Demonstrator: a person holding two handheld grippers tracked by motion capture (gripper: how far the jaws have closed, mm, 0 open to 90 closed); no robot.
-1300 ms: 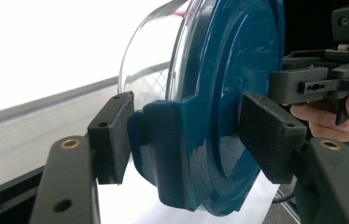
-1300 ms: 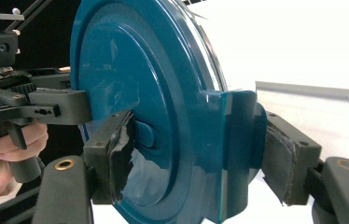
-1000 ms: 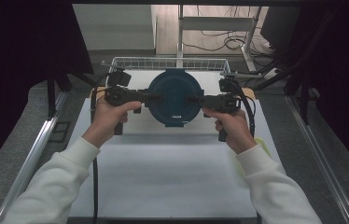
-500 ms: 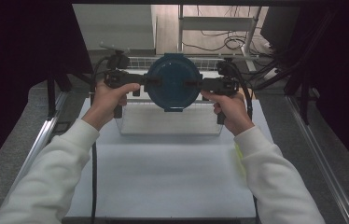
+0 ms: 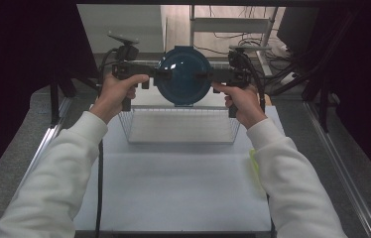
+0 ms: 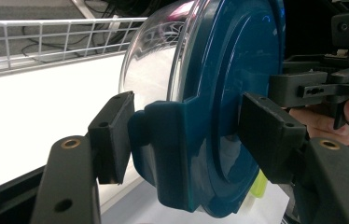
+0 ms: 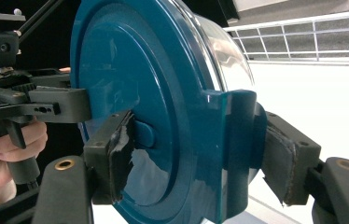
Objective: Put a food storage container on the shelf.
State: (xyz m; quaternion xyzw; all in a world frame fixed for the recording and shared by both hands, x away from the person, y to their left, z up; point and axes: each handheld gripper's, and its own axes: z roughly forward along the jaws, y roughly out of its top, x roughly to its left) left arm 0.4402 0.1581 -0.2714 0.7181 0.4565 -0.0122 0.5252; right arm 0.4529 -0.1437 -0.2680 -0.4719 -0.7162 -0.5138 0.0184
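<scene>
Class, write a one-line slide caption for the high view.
Two hand-held grippers, left and right, clamp a blue-lidded container from opposite sides above a wire basket.

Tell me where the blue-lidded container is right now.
The container is at top centre of the high view, held between the left gripper and right gripper, above the wire basket.

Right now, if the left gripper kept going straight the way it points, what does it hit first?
The blue-lidded container it already grips, clamped at the lid's side tab. Beyond that, in line, the right gripper opposite.
</scene>
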